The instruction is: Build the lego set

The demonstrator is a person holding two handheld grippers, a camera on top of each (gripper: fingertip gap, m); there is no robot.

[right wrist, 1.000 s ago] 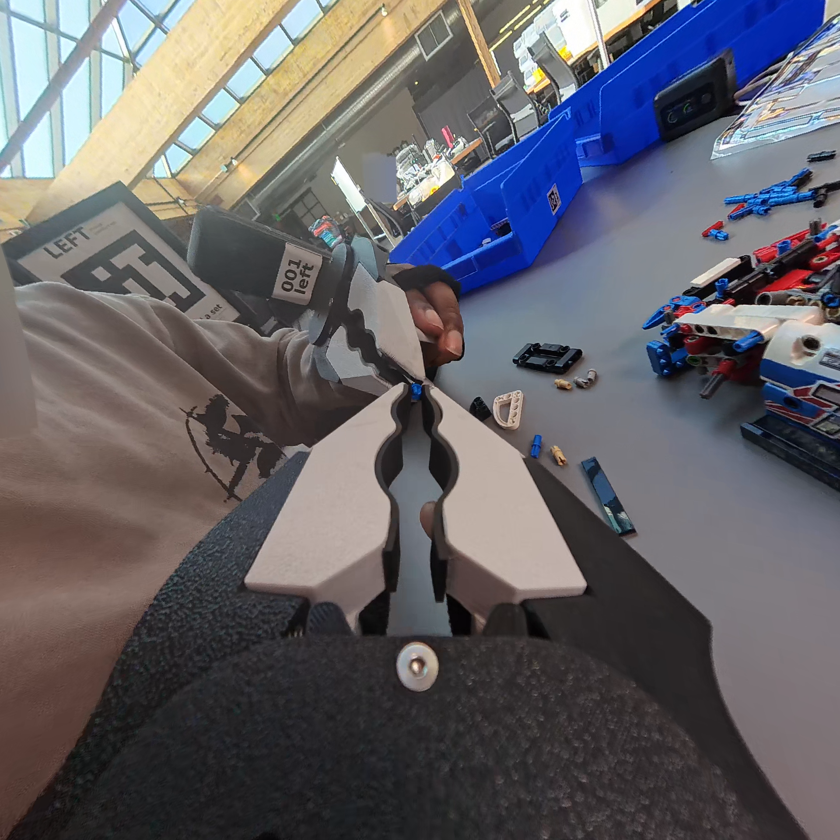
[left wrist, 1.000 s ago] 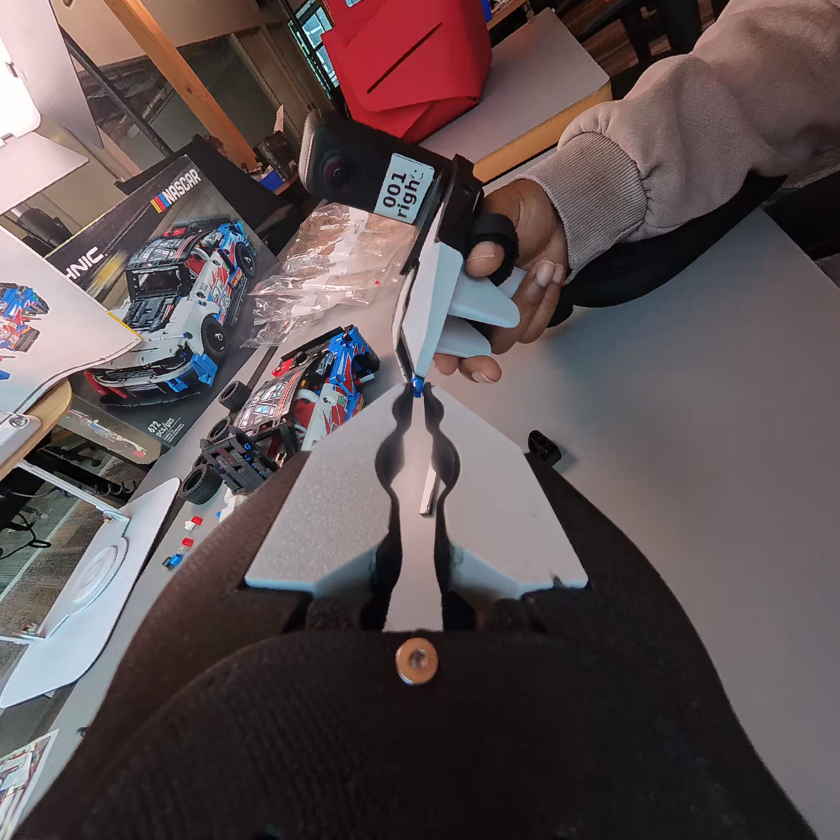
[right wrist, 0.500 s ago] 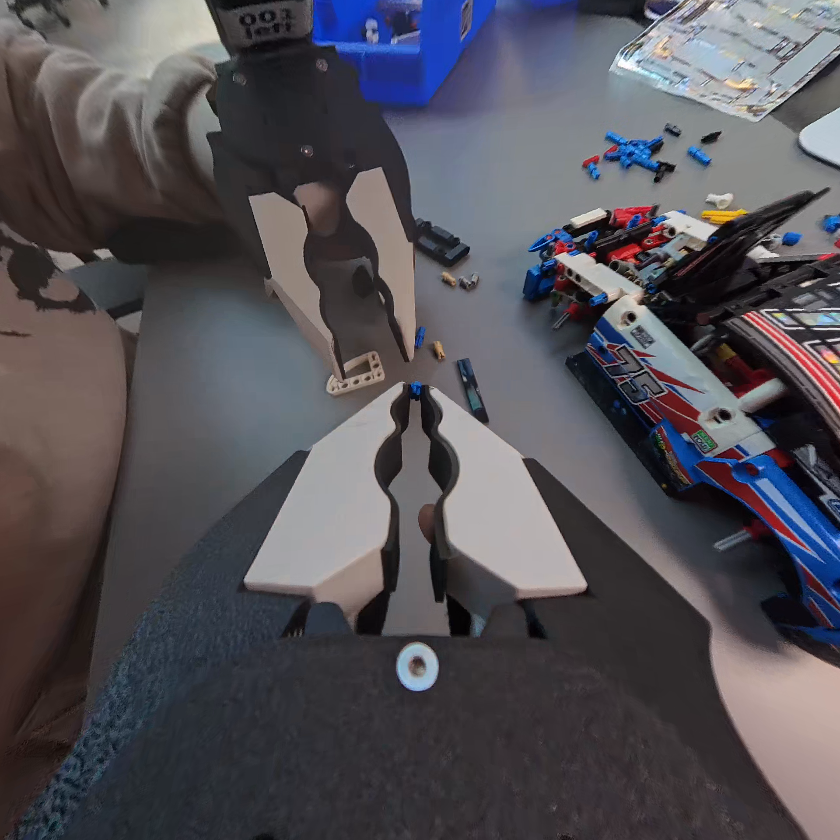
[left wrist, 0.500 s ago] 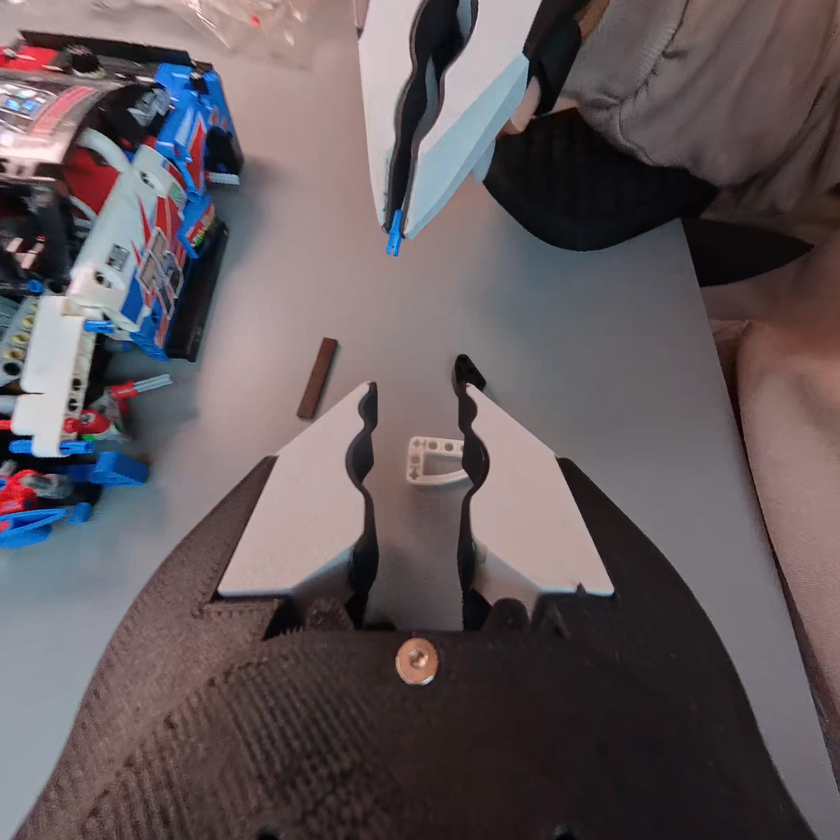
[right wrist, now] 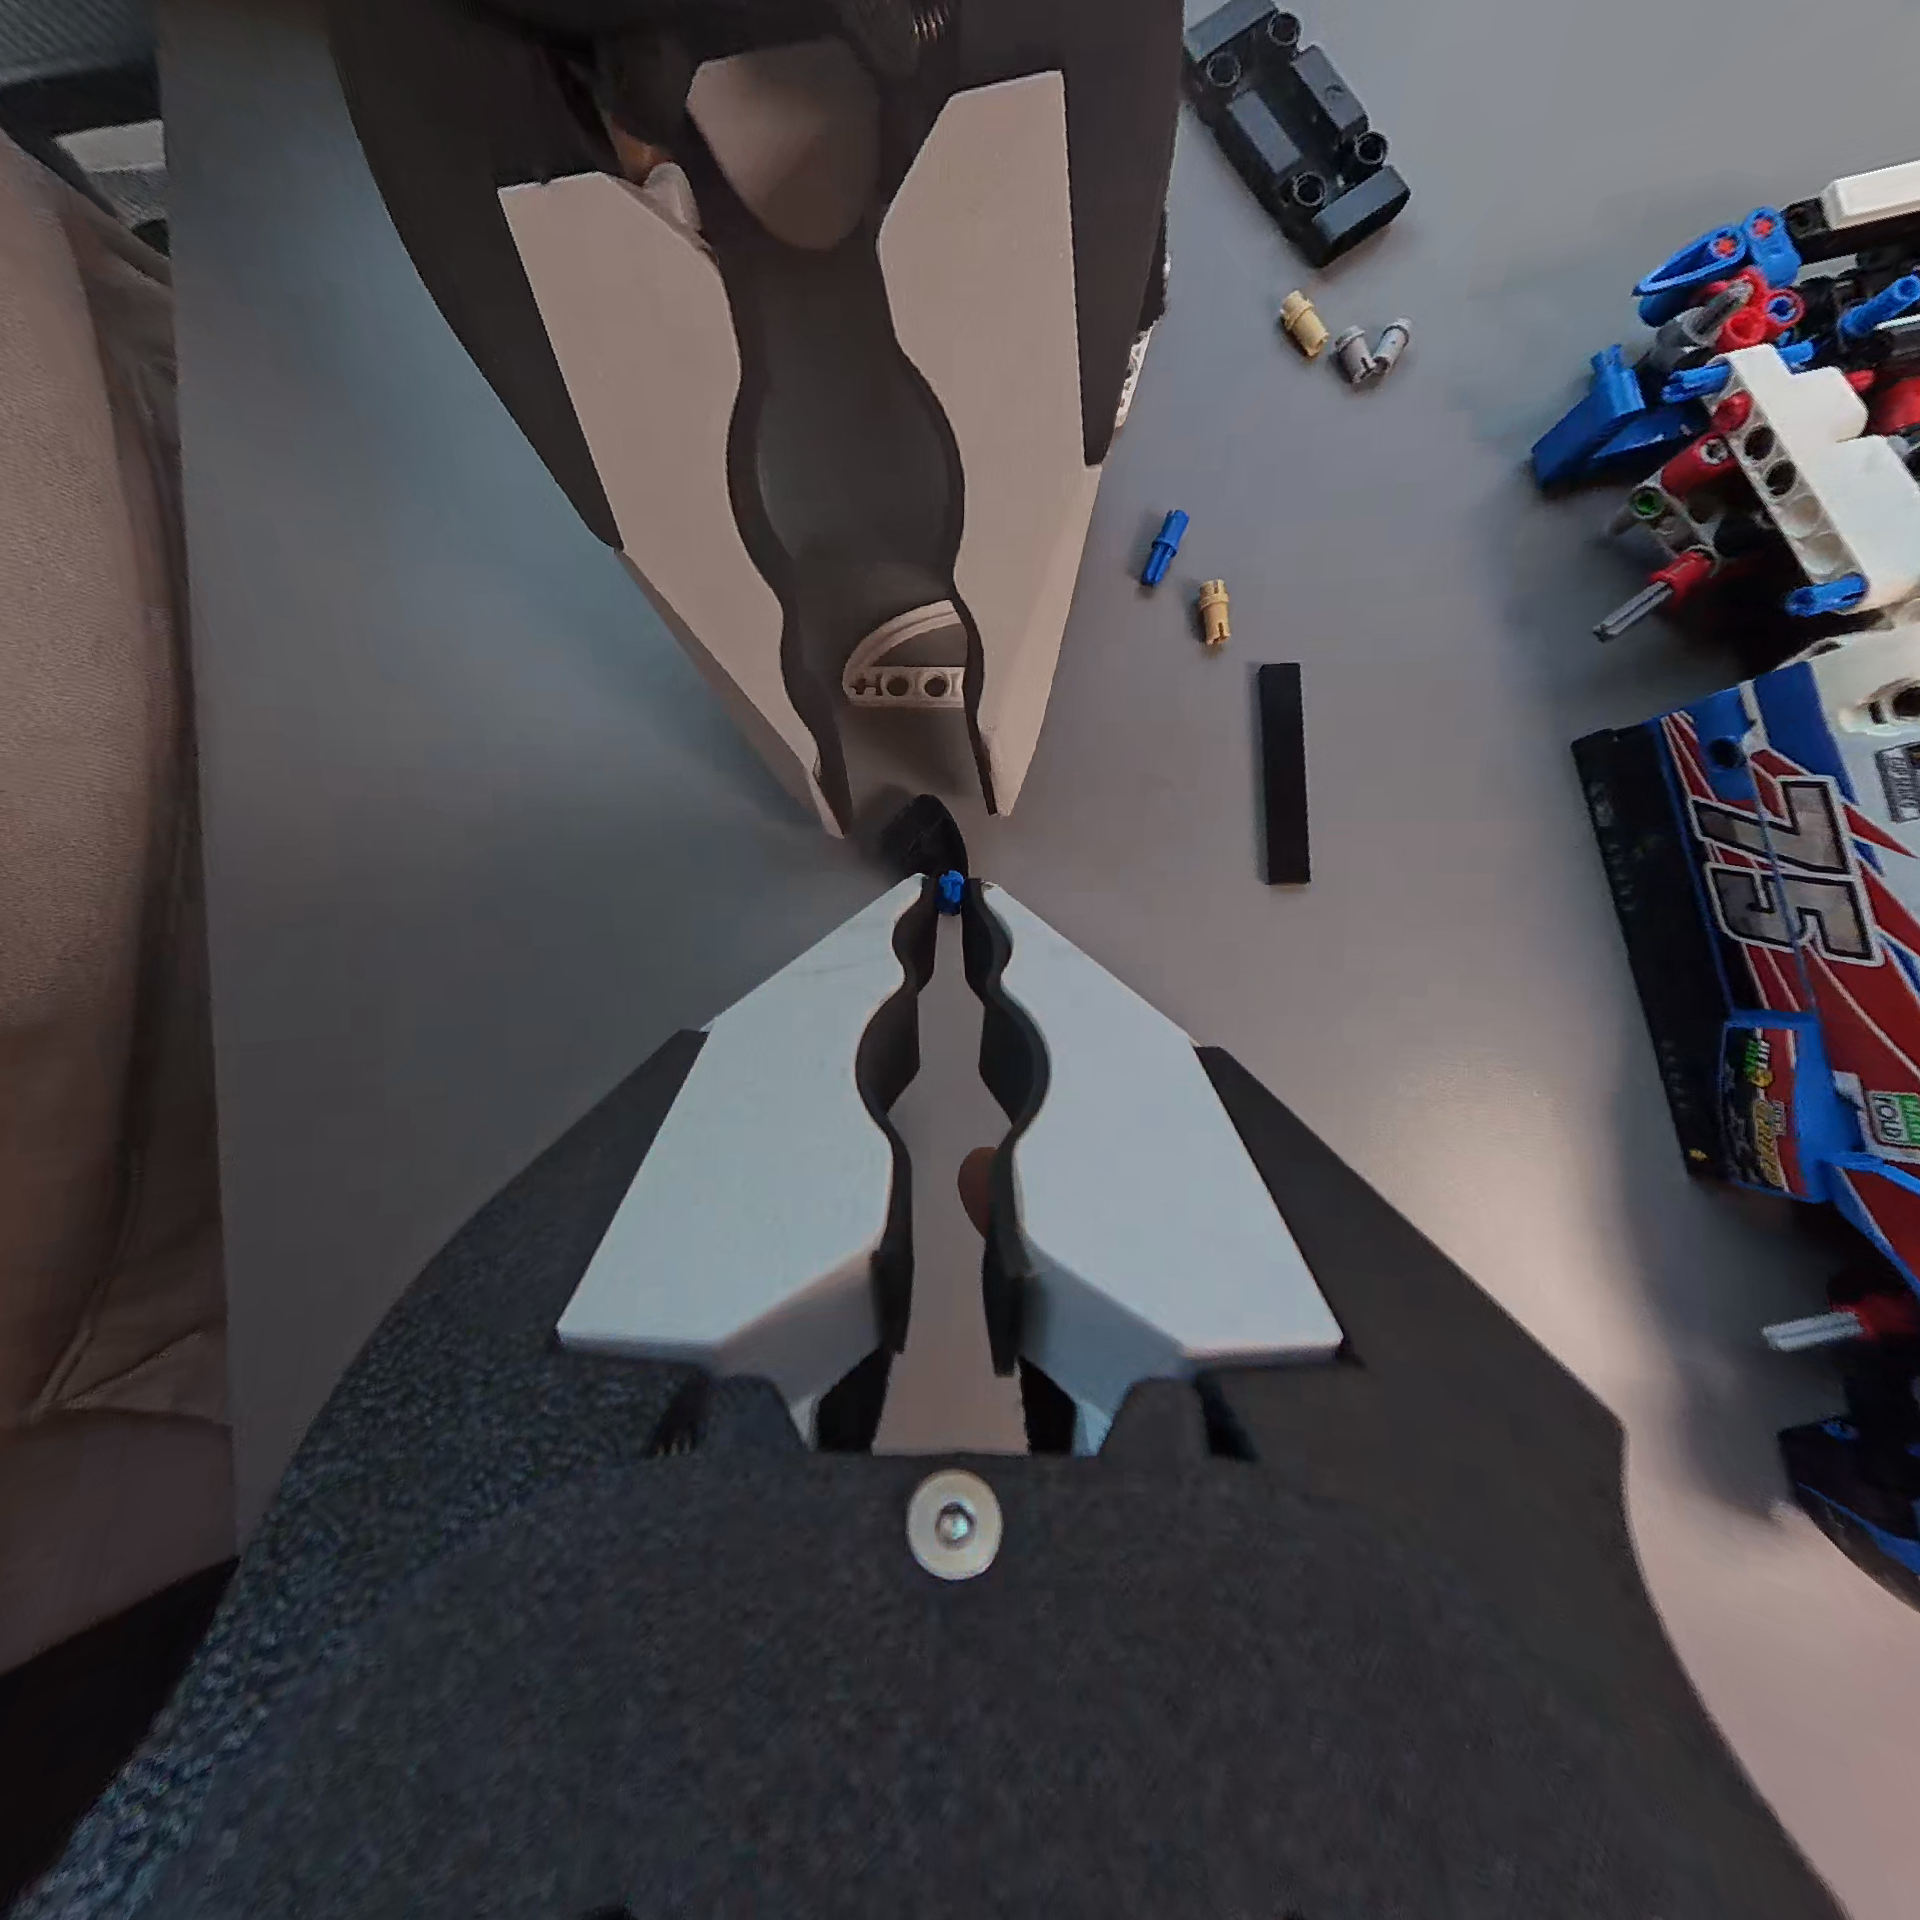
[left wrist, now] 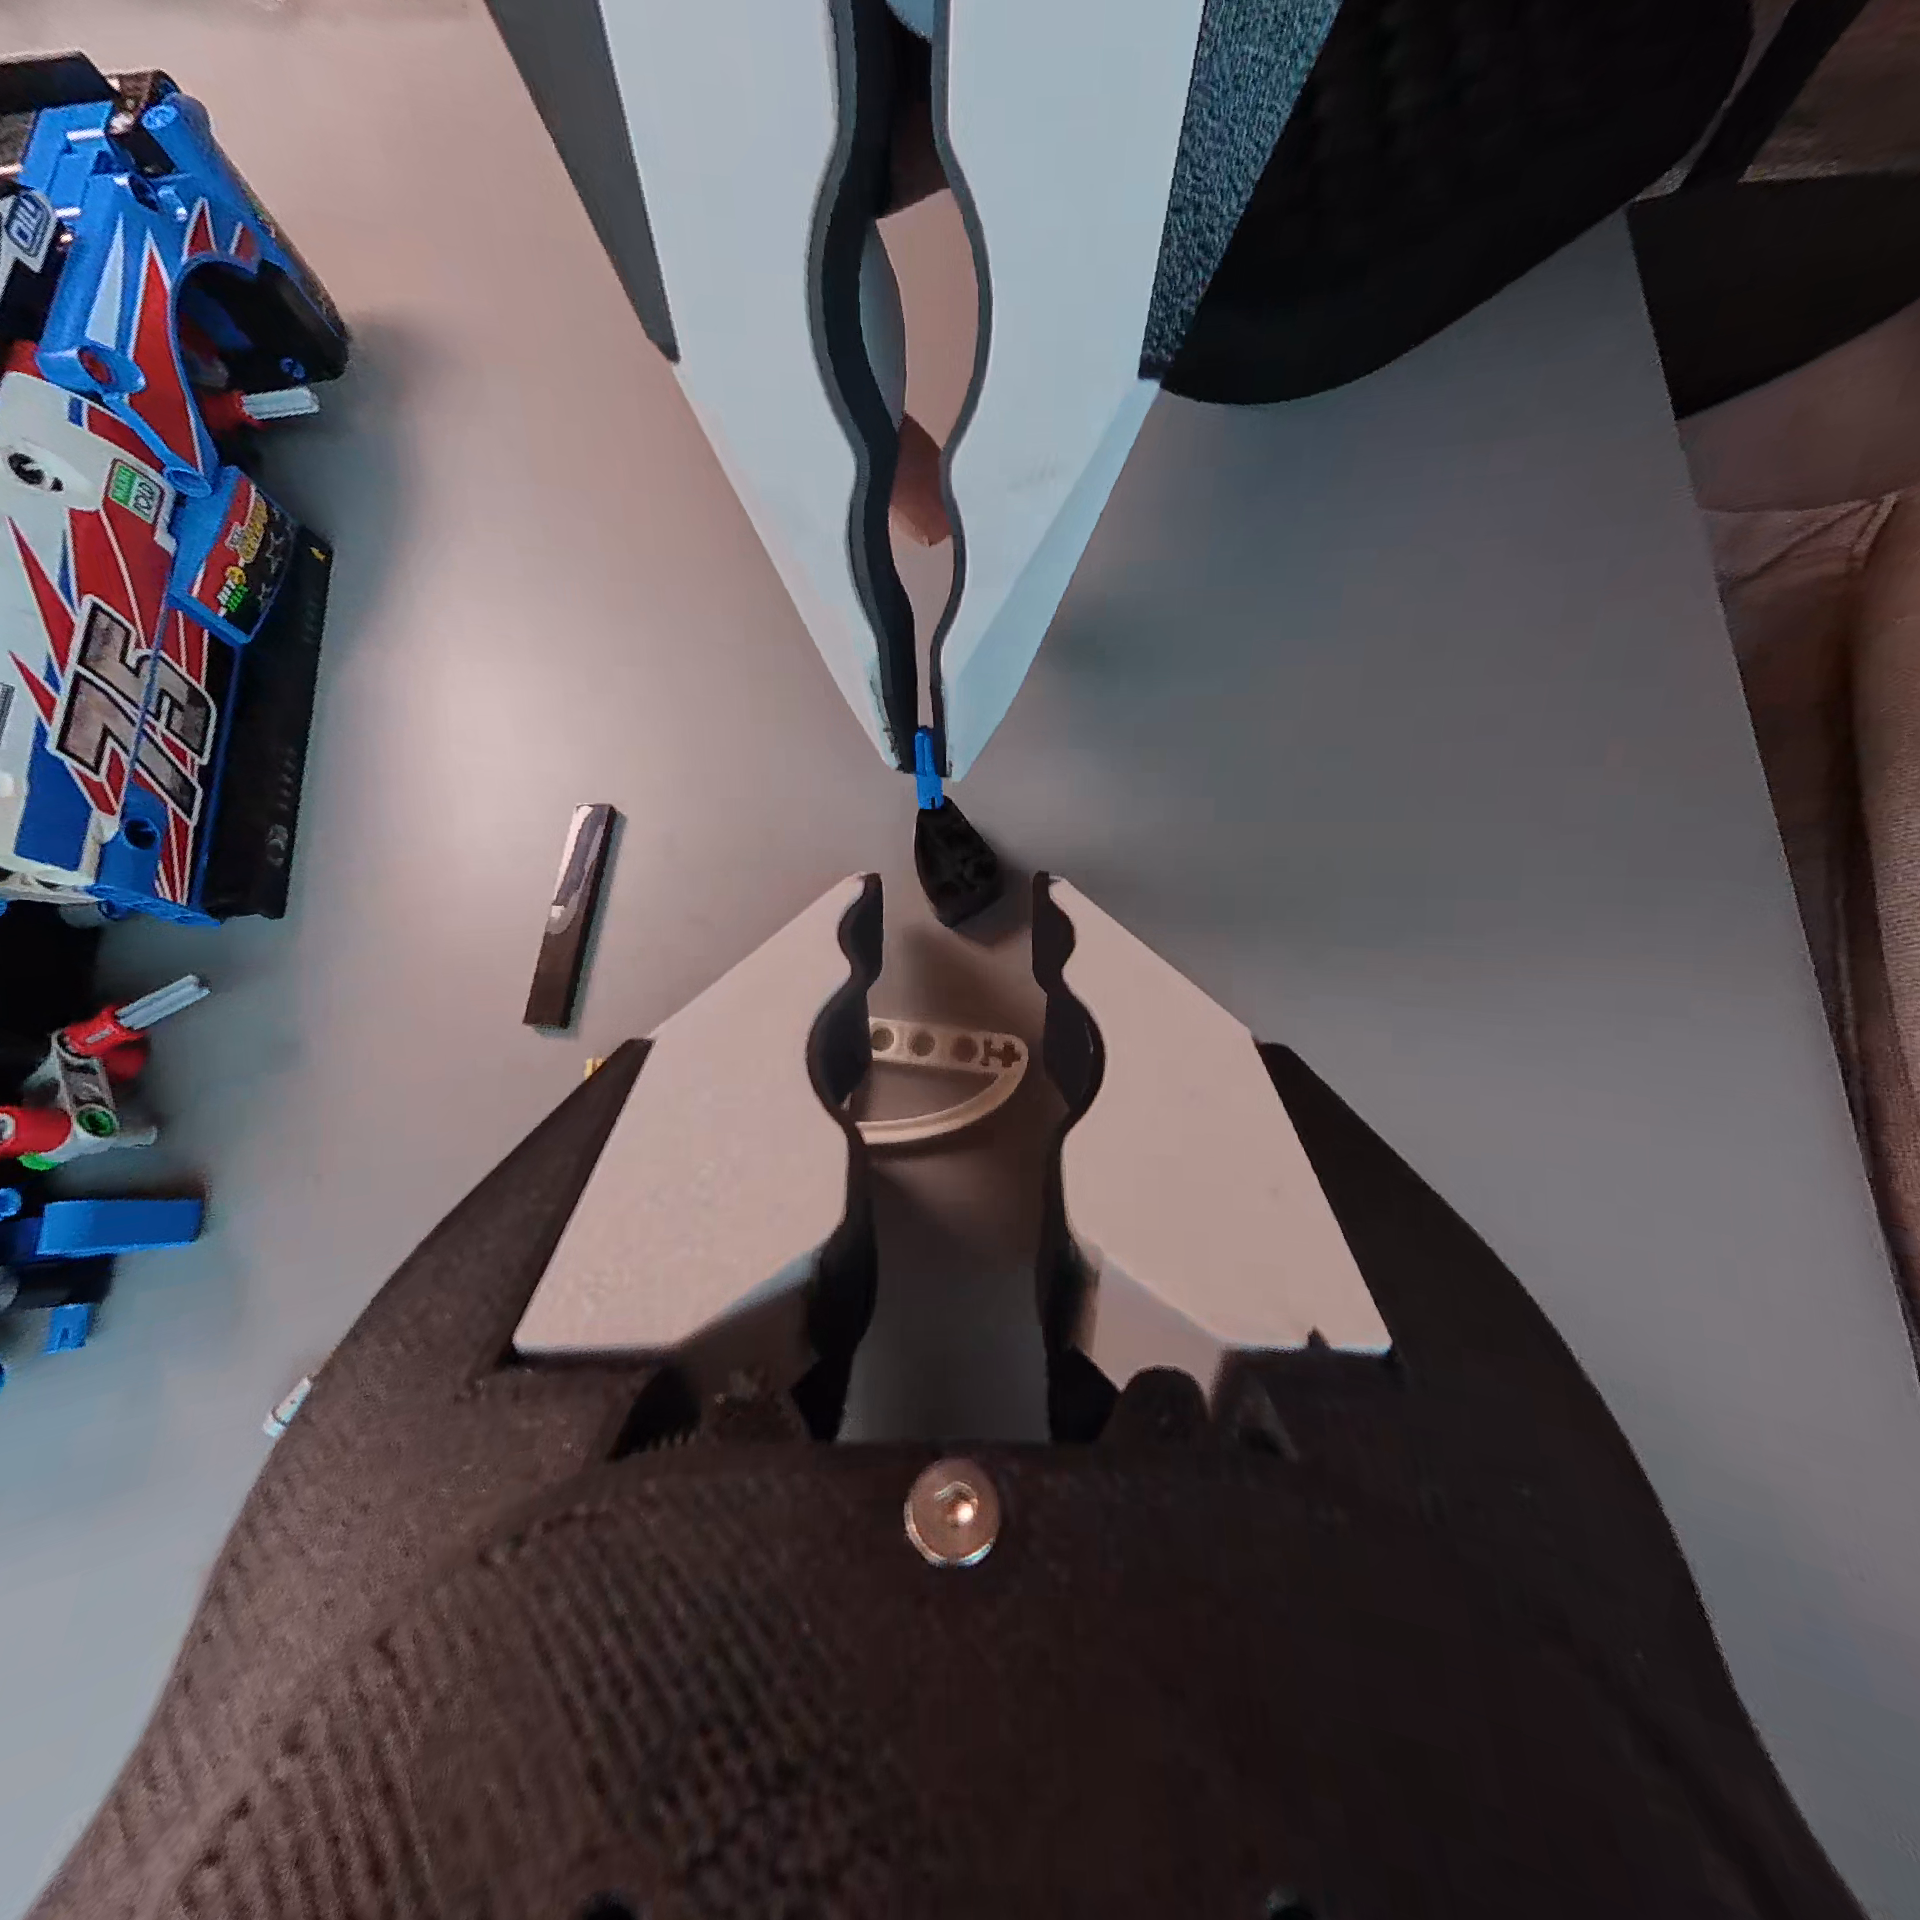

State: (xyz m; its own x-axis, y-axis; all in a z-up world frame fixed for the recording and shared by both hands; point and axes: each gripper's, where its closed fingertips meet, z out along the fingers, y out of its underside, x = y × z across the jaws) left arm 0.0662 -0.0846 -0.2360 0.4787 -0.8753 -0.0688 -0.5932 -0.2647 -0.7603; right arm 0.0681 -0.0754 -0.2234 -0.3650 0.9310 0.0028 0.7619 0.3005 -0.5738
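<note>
**Blue pin meets a small black piece on the tabletop**

The right gripper (right wrist: 943, 891) has its jaws clamped on a blue pin (left wrist: 928, 767), whose tip touches a small black connector (left wrist: 956, 869) lying on the grey tabletop (left wrist: 1351, 831). The left gripper (left wrist: 956, 883) has its jaws apart, flanking the connector, with a white curved beam (left wrist: 940, 1075) between them. The partly built race car (right wrist: 1787, 935) sits well apart. Risk: the loose connector may skid away if pushed before the left jaws steady it.
</note>
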